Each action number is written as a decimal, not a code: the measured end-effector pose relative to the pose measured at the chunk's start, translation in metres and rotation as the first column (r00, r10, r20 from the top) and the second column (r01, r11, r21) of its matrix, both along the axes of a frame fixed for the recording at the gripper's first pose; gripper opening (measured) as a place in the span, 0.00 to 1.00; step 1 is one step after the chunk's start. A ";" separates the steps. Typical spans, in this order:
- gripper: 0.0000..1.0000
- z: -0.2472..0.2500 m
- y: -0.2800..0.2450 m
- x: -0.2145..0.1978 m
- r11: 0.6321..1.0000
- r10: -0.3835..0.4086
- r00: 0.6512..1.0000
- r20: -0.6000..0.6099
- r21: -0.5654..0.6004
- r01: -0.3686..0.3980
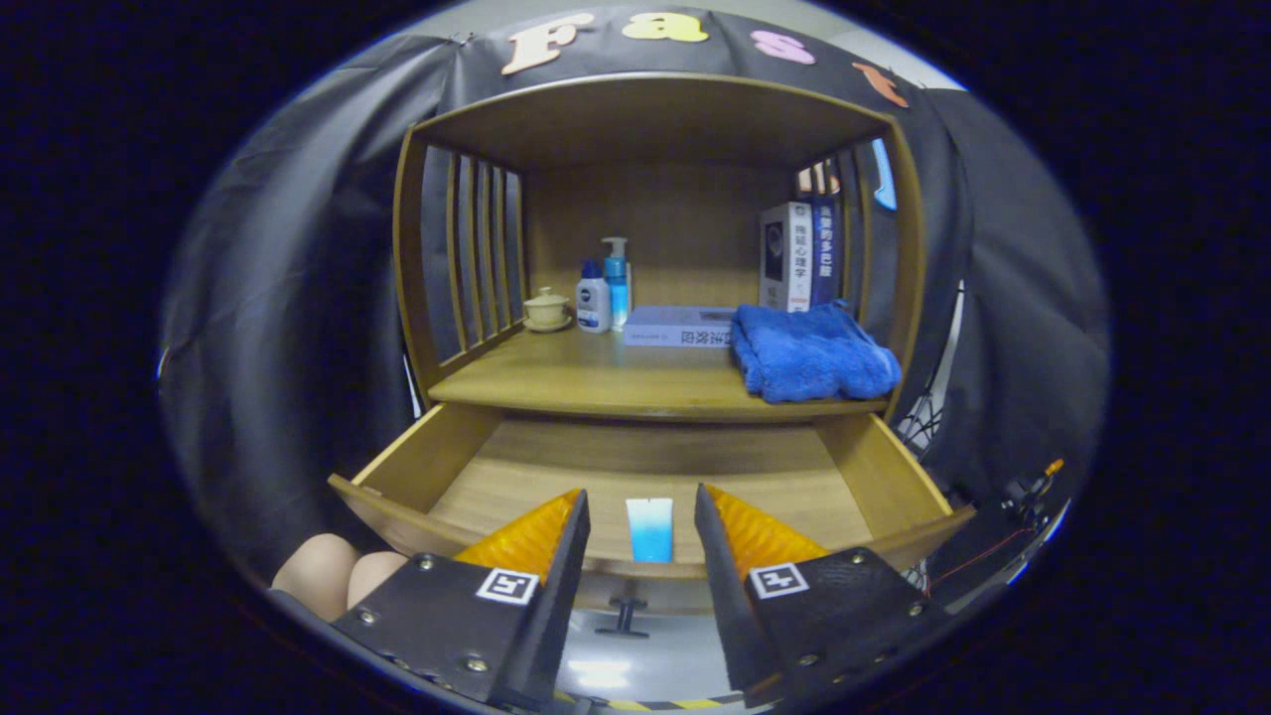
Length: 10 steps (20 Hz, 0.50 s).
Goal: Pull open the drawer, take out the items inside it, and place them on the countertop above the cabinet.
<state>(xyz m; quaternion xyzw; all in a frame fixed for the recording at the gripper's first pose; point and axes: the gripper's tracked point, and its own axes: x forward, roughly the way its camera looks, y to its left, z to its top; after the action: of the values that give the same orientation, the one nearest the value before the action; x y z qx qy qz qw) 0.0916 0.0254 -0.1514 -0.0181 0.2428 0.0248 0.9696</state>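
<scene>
Drawer [635, 467] of pale wood was seen pulled open, one blue-and-white tube [650, 529] lying inside, between the gripper's [640, 521] spread, empty fingers. On the countertop [556, 372], one blue towel [812, 353] and two bottles [604, 290] were counted.

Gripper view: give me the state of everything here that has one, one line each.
Drawer: pulled open.
Blue tube: lying in the drawer, ungrasped.
Gripper: jaws open, above the drawer front, tube between them.
Blue towel: folded, on the countertop.
Pump bottle: upright.
Lidded cup: lid on.
</scene>
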 end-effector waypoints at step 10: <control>0.73 -0.077 0.007 0.047 0.998 0.032 0.962 -0.272 -0.052 -0.047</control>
<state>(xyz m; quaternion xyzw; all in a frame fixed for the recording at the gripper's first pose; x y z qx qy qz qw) 0.1391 0.0321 -0.2280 -0.0475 0.3733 0.0394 0.9257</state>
